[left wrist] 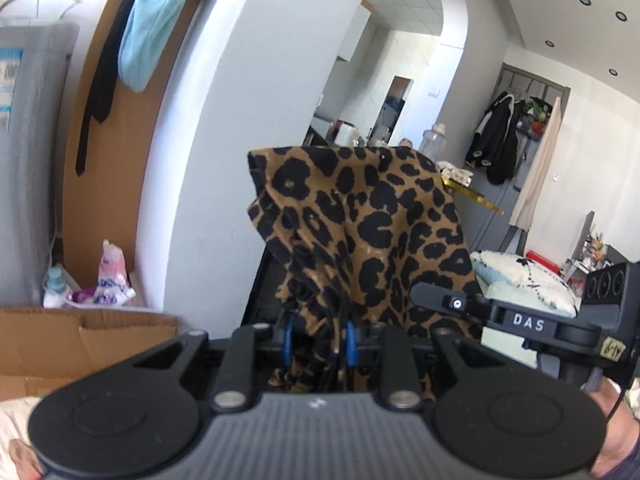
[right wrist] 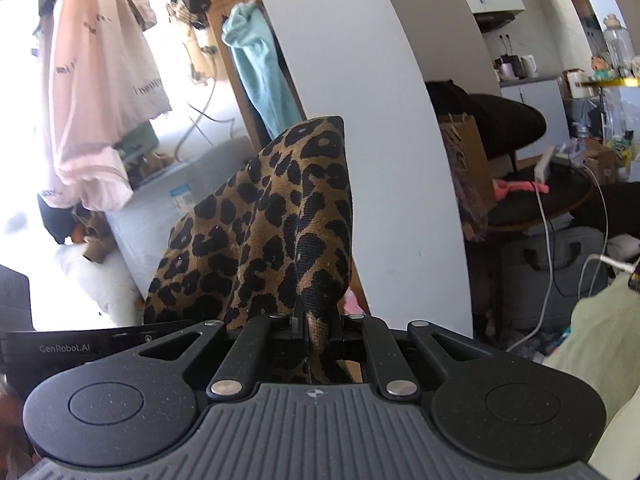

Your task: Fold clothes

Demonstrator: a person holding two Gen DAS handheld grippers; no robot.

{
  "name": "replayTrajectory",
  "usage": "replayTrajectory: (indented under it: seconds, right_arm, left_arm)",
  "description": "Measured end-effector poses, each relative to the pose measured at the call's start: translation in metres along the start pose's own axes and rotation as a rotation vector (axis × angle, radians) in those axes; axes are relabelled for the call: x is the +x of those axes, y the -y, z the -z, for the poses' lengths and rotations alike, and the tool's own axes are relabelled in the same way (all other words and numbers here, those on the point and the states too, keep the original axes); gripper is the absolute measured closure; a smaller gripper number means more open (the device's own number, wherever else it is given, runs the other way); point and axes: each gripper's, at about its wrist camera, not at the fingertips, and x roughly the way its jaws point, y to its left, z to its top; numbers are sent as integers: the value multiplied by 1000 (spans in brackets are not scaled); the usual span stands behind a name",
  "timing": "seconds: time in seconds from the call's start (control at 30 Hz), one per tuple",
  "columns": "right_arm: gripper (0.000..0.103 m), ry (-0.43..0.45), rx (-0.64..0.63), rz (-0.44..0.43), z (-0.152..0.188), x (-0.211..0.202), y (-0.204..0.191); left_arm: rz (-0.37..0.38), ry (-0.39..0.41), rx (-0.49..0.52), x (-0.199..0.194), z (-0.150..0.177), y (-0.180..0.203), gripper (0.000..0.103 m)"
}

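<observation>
wrist cams face forward, close | both share leopard cloth [left wrist: 360,232], probably pillar [right wrist: 360,60]

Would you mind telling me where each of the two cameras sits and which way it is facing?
Left wrist: on the left gripper, facing forward at the leopard-print garment it pinches; the right gripper and a hand show at right.
Right wrist: on the right gripper, facing the same garment; the left gripper's body shows at lower left.
Shared: the garment, a white pillar and a hanging light-blue cloth.

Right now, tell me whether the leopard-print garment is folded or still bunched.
Bunched, not folded. The leopard-print garment hangs in crumpled creases, pinched by the left gripper and the right gripper.
</observation>
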Motion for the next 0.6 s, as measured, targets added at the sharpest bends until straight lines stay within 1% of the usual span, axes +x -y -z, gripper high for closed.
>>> replayTrajectory:
  seconds: [0.23,0.33,0.6]
  right_arm:
    - [97,-33,4,36,29,43,21]
    - [97,-44,28,44,46,63,36]
    - [97,-67,52,105,94,102,68]
  left_arm:
    - [10,-44,-12,40,19,-34,77]
    - [7,-62,-9,59,29,-46,77]
    - [27,-116,-8,106,66,-74,77]
